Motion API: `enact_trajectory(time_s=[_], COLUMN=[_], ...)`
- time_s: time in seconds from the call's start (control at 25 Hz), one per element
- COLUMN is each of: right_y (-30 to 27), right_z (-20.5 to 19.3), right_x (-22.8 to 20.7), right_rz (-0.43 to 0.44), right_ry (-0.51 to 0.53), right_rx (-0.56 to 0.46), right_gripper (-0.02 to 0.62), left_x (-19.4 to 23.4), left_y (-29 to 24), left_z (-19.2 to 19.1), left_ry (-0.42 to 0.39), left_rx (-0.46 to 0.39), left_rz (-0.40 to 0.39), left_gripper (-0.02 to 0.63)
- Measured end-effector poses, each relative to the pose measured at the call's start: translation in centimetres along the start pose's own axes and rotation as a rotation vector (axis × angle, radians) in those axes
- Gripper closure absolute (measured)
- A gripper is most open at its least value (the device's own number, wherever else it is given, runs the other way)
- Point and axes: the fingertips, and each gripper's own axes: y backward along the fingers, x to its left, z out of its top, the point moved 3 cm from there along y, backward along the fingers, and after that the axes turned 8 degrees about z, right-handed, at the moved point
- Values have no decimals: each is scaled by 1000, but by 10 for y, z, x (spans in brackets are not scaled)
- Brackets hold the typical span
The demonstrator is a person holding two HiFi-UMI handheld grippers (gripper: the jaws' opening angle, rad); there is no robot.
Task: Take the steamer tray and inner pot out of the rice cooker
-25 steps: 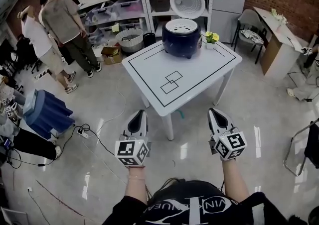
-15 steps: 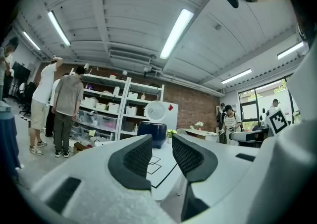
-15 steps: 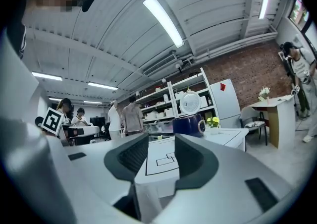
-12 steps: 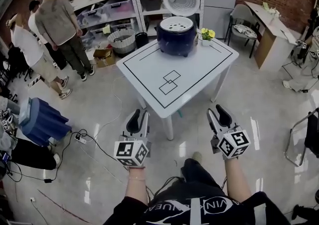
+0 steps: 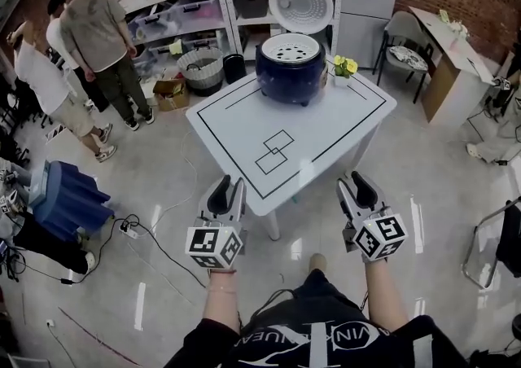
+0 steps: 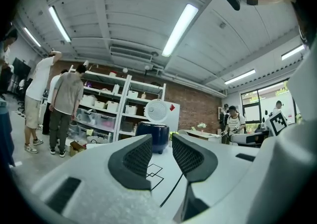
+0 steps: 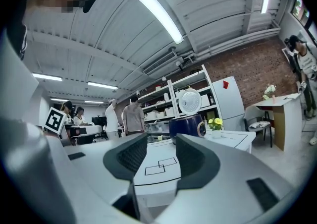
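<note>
A dark blue rice cooker (image 5: 291, 72) stands at the far end of the white table (image 5: 326, 126), its round lid (image 5: 300, 2) swung up. A white perforated steamer tray (image 5: 291, 48) lies in its mouth and hides the inner pot. My left gripper (image 5: 227, 194) and right gripper (image 5: 356, 189) hover level before the table's near edge, well short of the cooker. Both have just been opening their jaws, and nothing is between them. The cooker (image 6: 153, 136) shows small between the left gripper's (image 6: 161, 153) jaws. Beyond the right gripper (image 7: 161, 156) the cooker (image 7: 187, 125) is also in sight.
A small pot of yellow flowers (image 5: 341, 66) sits right of the cooker. Black squares (image 5: 274, 151) are marked on the tabletop. Two people (image 5: 98, 32) stand by shelves (image 5: 187, 0) at the back left. A blue bin (image 5: 69, 199) and cables (image 5: 138, 224) lie left; a chair (image 5: 403, 53) and desk (image 5: 452, 49) are right.
Both grippers went from shut to open. The grippers have come closer to the table's near edge, and the table now sits nearer in the head view.
</note>
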Motion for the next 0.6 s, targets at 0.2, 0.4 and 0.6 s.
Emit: enact_trajectory(time_s=[0.2,0.4,0.6], right_y=[-25,-48,-72], right_z=[8,12,16], right_x=[-41,-78,-110], right_rz=[24,52,88], right_ry=[6,7,7], right_rx=[15,31,43], right_gripper=[430,430,430], left_x=[-13,-23,-26], left_y=[-48,-87,-120], left_z=[-1,-3,-5], left_ry=[6,3,7], left_rx=[3,7,6], left_rz=[12,28,65], left_gripper=[506,506,506])
